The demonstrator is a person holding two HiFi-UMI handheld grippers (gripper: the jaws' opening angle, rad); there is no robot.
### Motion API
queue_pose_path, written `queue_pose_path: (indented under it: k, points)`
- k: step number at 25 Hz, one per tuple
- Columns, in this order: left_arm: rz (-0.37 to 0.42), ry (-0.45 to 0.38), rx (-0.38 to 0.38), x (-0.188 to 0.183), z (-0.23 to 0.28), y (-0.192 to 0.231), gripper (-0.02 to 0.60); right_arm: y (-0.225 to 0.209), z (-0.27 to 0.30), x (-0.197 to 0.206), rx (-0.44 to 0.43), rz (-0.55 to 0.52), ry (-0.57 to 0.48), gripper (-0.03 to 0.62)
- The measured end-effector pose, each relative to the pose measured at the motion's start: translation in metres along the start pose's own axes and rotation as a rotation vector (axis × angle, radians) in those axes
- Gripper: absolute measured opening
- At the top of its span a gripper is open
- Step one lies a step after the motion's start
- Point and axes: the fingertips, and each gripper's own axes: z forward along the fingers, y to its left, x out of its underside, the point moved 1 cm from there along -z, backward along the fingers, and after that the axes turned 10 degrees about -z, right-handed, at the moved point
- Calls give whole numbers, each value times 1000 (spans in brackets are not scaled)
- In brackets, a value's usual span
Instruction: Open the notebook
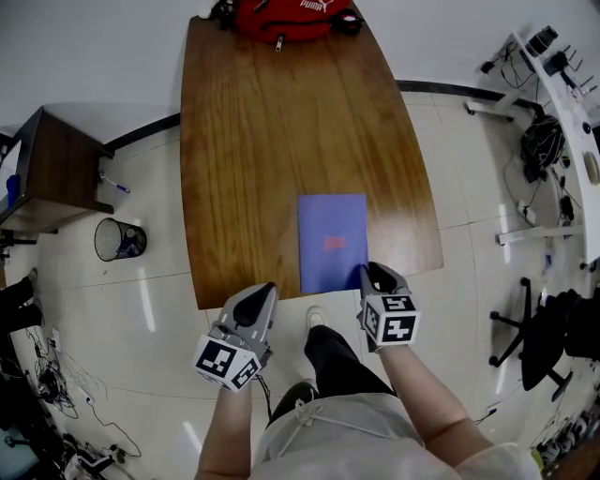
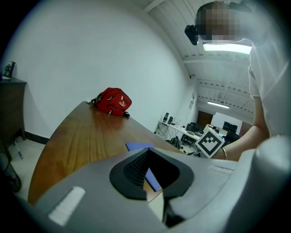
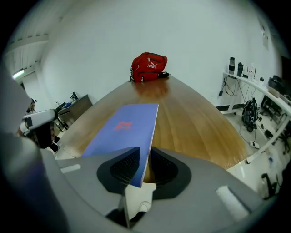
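A closed blue notebook [image 1: 332,239] with a red mark on its cover lies flat near the front edge of the wooden table [image 1: 253,141]. My right gripper [image 1: 371,272] is at the notebook's near right corner. In the right gripper view the notebook [image 3: 122,127] has its near right edge pinched between the jaws of the right gripper [image 3: 145,152]. My left gripper [image 1: 266,291] hovers off the table's front edge, left of the notebook, with its tips together and nothing in them. The left gripper view shows the left gripper [image 2: 148,157] and a corner of the notebook [image 2: 138,146] beyond it.
A red bag [image 1: 281,14] sits at the table's far end. On the floor to the left are a wire bin [image 1: 119,239] and a dark cabinet [image 1: 56,173]. At the right are a white desk [image 1: 562,84] with cables and a black office chair [image 1: 544,328].
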Motion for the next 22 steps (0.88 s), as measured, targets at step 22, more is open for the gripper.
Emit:
queue_pose_path:
  k: [22]
  points:
    - [20, -90, -40, -30, -42, -19, -6, 29, -64, -78, -105, -111, -171, 8]
